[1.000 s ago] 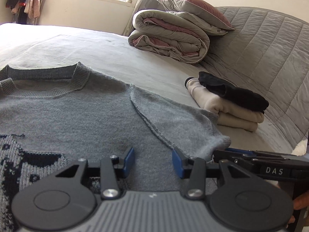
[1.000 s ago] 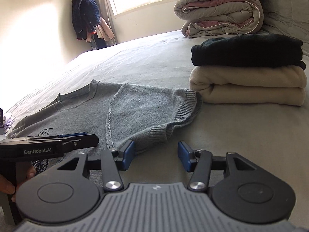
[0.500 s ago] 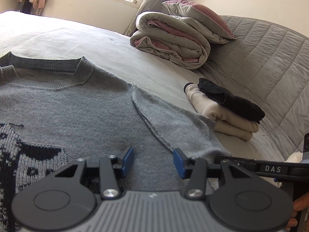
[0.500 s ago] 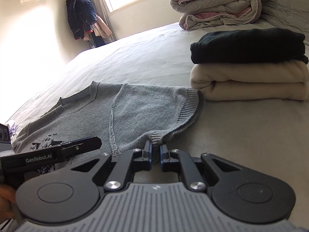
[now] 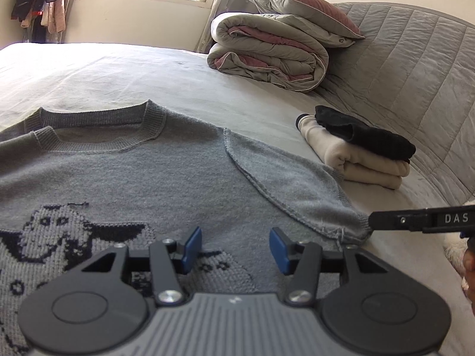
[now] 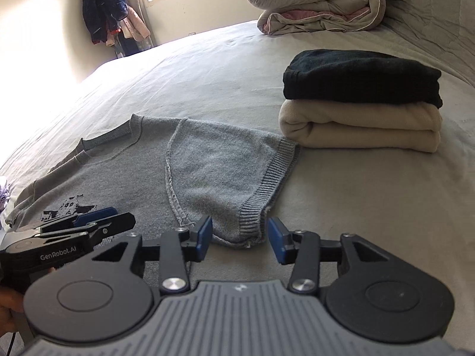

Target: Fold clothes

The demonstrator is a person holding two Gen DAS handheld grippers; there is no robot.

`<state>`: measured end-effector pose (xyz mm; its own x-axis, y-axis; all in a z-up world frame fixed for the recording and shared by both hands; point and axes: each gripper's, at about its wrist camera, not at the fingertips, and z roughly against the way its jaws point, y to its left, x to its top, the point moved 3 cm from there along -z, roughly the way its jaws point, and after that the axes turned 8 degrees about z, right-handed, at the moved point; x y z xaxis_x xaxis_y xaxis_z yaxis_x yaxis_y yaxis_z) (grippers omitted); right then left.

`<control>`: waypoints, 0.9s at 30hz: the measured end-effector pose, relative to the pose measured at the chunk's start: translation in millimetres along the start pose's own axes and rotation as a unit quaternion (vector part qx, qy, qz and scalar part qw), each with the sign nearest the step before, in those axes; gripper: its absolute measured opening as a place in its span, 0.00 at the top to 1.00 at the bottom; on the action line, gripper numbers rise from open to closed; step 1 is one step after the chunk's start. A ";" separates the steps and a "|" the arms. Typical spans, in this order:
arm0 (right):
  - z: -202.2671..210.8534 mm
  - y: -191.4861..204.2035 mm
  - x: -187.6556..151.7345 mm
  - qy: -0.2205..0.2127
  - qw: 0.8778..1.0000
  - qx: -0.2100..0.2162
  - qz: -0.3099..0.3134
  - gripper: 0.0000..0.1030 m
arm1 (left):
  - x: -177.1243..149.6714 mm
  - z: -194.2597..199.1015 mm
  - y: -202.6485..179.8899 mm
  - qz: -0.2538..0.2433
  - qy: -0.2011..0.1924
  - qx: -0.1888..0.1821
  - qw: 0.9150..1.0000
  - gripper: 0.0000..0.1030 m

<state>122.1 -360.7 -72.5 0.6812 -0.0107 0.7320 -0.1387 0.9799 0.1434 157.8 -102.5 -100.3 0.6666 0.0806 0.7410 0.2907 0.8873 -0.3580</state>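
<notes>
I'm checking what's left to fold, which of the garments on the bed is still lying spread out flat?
The grey sweater, spread open in front of both grippers. The black garment and cream garment are already folded and stacked.

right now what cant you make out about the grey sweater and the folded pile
- Grey knit sweater: its hem and lower body are hidden behind the left hand-held gripper in the left wrist view; the other sleeve is cut off by the frame edge.
- Cream folded garment: its type is unreadable under the black folded garment.
</notes>
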 end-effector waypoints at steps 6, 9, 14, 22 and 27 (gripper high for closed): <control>14.7 28.0 11.7 -0.014 1.000 0.003 0.013 0.55 | 13.5 39.6 38.5 -0.012 -0.013 0.056 0.998 0.44; 13.2 48.2 17.5 -0.018 0.999 0.008 0.025 0.55 | 24.2 60.9 64.0 -0.006 -0.025 0.079 0.997 0.43; 2.7 84.1 24.8 -0.017 0.999 0.018 0.043 0.55 | 44.9 95.4 107.8 0.016 -0.045 0.116 0.992 0.42; -16.1 138.9 33.8 -0.008 0.997 0.037 0.070 0.55 | 64.6 142.4 184.3 0.075 -0.073 0.178 0.978 0.40; -26.1 174.1 45.3 -0.006 0.995 0.047 0.088 0.55 | 69.3 165.3 245.9 0.124 -0.064 0.229 0.963 0.39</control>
<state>147.6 -185.4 -31.7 0.6316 0.1563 0.7593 -0.3225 0.9436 0.0741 162.0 196.3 -43.0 0.5785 0.3442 0.7395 -0.2188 0.9389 -0.2658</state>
